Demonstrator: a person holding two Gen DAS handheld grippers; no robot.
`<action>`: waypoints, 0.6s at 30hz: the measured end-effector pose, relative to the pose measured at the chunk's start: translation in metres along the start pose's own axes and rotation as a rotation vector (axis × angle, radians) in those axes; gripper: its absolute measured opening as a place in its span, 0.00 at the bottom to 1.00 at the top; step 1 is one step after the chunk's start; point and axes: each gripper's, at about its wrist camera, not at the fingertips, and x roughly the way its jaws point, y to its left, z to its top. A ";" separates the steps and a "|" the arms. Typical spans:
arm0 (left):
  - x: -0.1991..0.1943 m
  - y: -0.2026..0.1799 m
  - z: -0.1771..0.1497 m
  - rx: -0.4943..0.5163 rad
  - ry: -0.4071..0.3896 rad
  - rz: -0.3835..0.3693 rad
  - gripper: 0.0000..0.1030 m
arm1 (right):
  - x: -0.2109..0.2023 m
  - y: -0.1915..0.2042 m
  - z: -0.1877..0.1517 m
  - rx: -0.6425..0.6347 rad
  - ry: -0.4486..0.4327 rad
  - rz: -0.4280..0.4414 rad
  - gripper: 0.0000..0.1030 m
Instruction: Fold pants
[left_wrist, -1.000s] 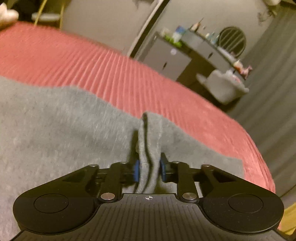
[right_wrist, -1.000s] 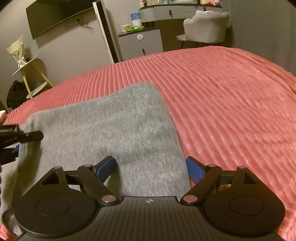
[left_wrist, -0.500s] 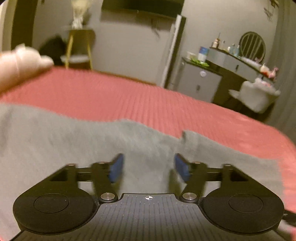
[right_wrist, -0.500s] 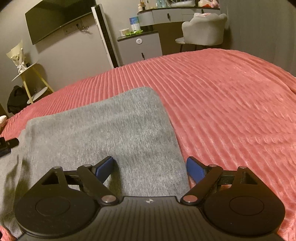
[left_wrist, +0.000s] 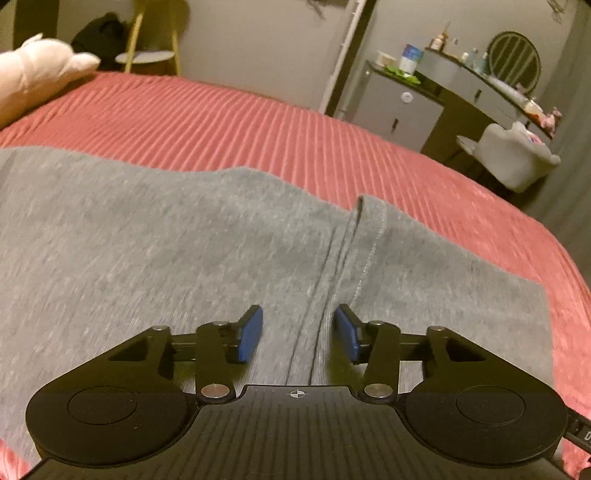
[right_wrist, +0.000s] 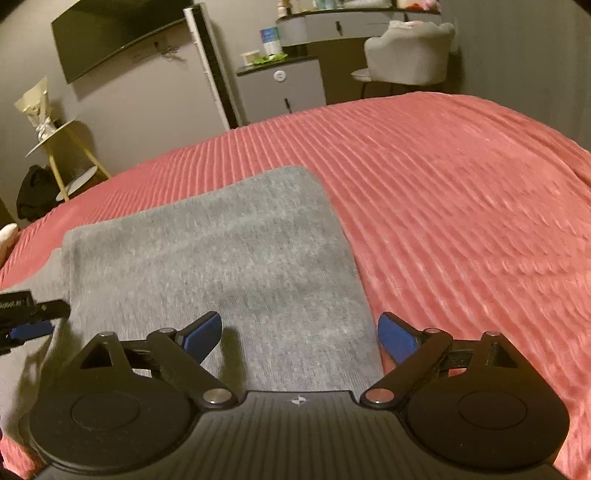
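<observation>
Right now the grey pants (left_wrist: 155, 236) are lying flat on the red ribbed bedspread (left_wrist: 236, 122), already doubled over into a broad panel. The left gripper (left_wrist: 298, 334) is hovering low over them with its 2 blue pads partly apart; the jaws have just been closing, and a hemmed edge (left_wrist: 364, 236) of the cloth is running between them without either pad pressing on it. That edge is stretching straight away from the fingers toward the far side of the bed, so the next pinch looks likely to fall to this hand, which is nearest. The right gripper (right_wrist: 300, 334) is sitting with its jaws spread wide and just opened a little further, straddling the near right corner of the folded panel and holding nothing.
</observation>
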 end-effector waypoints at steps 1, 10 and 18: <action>-0.001 0.002 0.000 -0.013 0.001 -0.001 0.43 | -0.001 0.000 -0.001 0.000 -0.005 -0.010 0.91; -0.017 0.035 0.005 -0.215 0.019 -0.015 0.40 | 0.016 0.010 -0.007 -0.067 0.100 -0.074 0.96; -0.040 0.072 -0.001 -0.388 -0.014 -0.071 0.55 | 0.025 0.000 -0.006 0.009 0.136 -0.046 0.96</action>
